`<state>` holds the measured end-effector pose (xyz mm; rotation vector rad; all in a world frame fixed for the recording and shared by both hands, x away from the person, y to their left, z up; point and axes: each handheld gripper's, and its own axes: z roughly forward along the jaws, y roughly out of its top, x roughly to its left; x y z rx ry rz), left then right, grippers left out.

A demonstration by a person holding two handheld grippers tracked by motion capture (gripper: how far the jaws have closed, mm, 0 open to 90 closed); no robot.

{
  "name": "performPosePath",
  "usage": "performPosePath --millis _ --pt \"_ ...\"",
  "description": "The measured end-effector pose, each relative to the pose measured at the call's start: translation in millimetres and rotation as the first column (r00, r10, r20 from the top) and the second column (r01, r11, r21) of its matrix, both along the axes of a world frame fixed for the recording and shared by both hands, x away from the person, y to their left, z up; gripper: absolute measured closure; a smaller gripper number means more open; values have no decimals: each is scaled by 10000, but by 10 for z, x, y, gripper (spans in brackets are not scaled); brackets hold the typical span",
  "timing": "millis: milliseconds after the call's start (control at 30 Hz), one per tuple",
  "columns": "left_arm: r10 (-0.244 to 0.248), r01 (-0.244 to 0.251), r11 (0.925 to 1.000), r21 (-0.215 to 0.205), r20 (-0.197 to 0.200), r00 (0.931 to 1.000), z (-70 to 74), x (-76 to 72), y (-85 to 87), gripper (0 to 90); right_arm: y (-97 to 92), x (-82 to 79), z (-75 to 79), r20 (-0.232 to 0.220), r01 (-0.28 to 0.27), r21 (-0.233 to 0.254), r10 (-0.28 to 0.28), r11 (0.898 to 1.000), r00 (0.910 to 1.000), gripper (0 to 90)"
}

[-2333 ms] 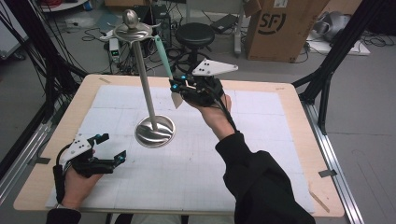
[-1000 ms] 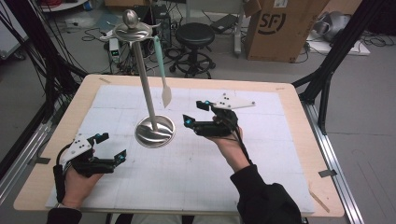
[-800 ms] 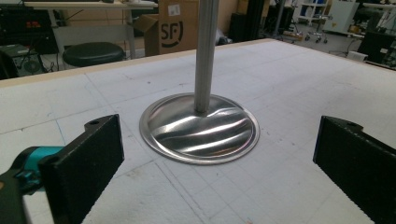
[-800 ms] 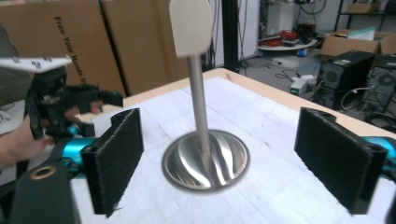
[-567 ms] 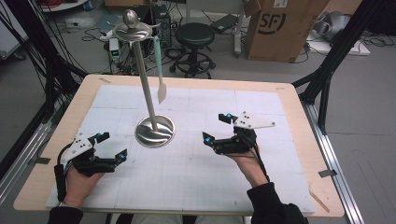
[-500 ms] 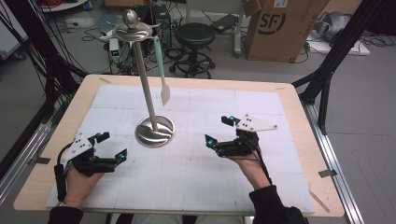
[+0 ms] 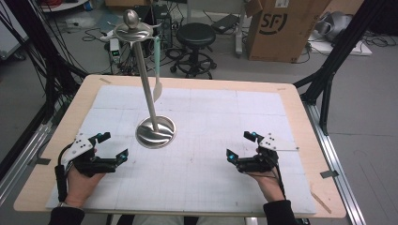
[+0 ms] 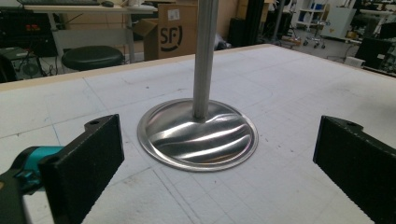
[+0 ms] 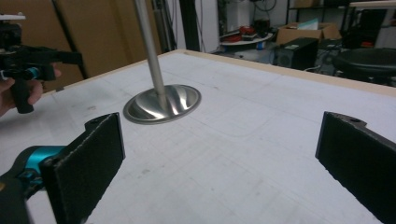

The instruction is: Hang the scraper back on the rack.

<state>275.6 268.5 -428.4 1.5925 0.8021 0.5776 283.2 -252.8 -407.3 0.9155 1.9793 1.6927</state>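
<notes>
A steel stand (image 7: 155,132) with a round base and a tall pole stands left of the mat's middle. A spatula (image 7: 156,70) with a teal handle hangs from the stand's top disc (image 7: 133,32), its pale blade beside the pole. My left gripper (image 7: 114,146) rests at the front left, open and holding nothing, pointed at the base (image 8: 198,135). My right gripper (image 7: 239,145) sits at the front right, open and holding nothing. In the right gripper view the base (image 9: 162,103) lies ahead to the left, and the left gripper (image 9: 28,60) is at the far left.
A white gridded mat (image 7: 225,112) covers the wooden table (image 7: 300,117). Behind the table are a black stool (image 7: 195,35), a cardboard box (image 7: 281,26) and floor cables. Black frame posts (image 7: 328,70) rise at the table's sides.
My right gripper has drawn back from the hanging spatula near the stand to the table's front right. The spatula stays on the stand, swaying slightly. The left gripper has barely moved.
</notes>
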Motion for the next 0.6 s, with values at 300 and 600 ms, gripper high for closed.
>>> performPosePath --millis 300,600 --pt "-14 14 10000 -35 18 10000 2 6 -8 23 -303 -104 -113 36 812 391 -814 9959 9967 3" --pt "-43 43 10000 -62 49 10000 -1 21 -16 23 -590 -189 -257 82 1730 130 -1731 9848 9849 3"
